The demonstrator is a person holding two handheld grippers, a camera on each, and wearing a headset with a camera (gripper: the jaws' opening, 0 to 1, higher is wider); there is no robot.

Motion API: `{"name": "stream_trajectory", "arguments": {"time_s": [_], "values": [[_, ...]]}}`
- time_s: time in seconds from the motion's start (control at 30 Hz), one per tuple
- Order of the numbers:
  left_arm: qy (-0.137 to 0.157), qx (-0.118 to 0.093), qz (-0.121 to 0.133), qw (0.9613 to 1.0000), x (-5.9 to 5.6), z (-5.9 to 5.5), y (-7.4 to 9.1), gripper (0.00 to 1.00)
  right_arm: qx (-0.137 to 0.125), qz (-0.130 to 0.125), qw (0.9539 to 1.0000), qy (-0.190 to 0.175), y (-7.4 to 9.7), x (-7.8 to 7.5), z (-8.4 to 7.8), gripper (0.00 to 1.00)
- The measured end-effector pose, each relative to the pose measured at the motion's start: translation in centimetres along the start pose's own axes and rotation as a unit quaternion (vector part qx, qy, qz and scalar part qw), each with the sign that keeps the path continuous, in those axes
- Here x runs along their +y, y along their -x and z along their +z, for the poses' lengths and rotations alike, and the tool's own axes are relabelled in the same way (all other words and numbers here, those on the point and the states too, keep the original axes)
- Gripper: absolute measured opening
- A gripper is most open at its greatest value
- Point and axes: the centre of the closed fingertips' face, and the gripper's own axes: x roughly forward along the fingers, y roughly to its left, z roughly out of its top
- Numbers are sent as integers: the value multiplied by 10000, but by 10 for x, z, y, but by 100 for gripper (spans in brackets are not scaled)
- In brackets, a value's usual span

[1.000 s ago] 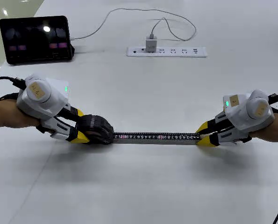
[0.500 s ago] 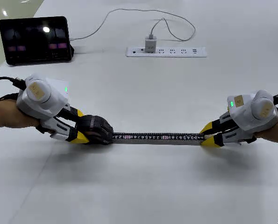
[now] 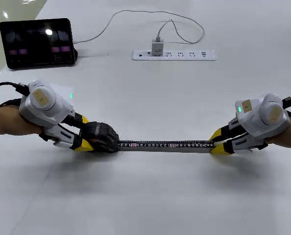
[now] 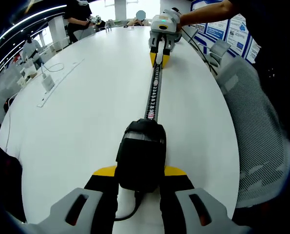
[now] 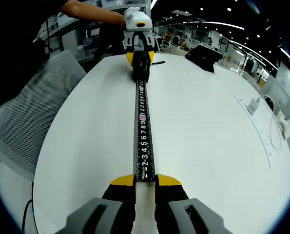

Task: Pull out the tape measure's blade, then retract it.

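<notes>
Black tape measure case (image 3: 100, 137) sits clamped in left claw (image 3: 85, 133), right claw (image 3: 216, 142) pinching the blade (image 3: 165, 144), its end hidden between the jaws.

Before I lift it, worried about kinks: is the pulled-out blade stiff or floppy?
Probably springy, not floppy: the blade runs straight between the case and right gripper. It looks thin, so lifted it may sag or buckle. Released, it likely snaps back.

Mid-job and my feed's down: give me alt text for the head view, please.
The left gripper clamps a black tape measure on a white table while the right gripper pinches the tip of its blade, pulled out flat between them. A dark tablet and a white power strip sit farther back.
</notes>
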Motion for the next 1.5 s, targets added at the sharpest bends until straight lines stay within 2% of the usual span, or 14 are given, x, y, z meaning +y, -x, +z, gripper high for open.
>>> {"name": "stream_trajectory", "arguments": {"time_s": [0.57,0.97,1.2,1.5], "values": [[-58,96,33,9999,0,-1,-1,27,193,23,9998,44,1,0,-2,12],[-96,183,95,9997,0,0,-1,28,244,-55,9996,-91,1,0,-2,13],[-68,178,175,9997,3,0,0,33,204,-117,9996,-142,1,0,-2,16],[160,71,199,9996,3,-1,6,40,147,-202,9994,-242,6,0,-3,20]]}}
